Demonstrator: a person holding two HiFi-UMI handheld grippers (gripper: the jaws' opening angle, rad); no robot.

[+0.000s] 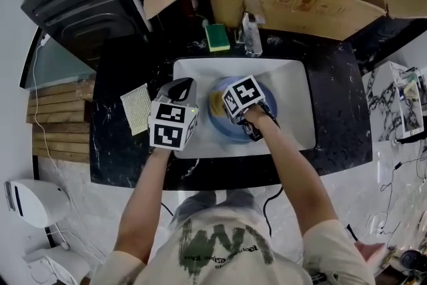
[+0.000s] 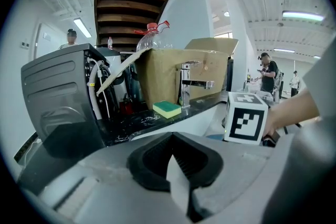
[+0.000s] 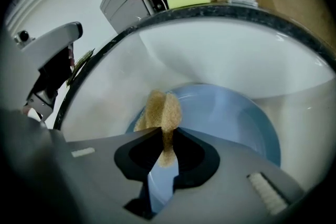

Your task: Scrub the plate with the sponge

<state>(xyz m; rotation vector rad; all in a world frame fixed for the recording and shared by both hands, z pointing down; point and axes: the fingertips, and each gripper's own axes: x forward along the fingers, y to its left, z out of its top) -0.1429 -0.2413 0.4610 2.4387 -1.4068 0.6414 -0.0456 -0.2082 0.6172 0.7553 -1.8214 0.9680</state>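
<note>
Right now a white rectangular sink (image 1: 293, 77) is holding a round blue plate (image 3: 231, 118), which is lying flat on its bottom. The right gripper (image 3: 165, 136) is pinching a thin tan sponge (image 3: 160, 110) between its jaws at the plate's left rim. The left gripper (image 2: 176, 165) is hovering over the sink's left edge, jaws together and empty.

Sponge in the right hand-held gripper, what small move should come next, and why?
Probably sweep the sponge rightward across the blue plate. The right hand-held gripper is clamped on it at the plate's left rim, and most of the plate, lying in the white sink, sits bare beside it.
</note>
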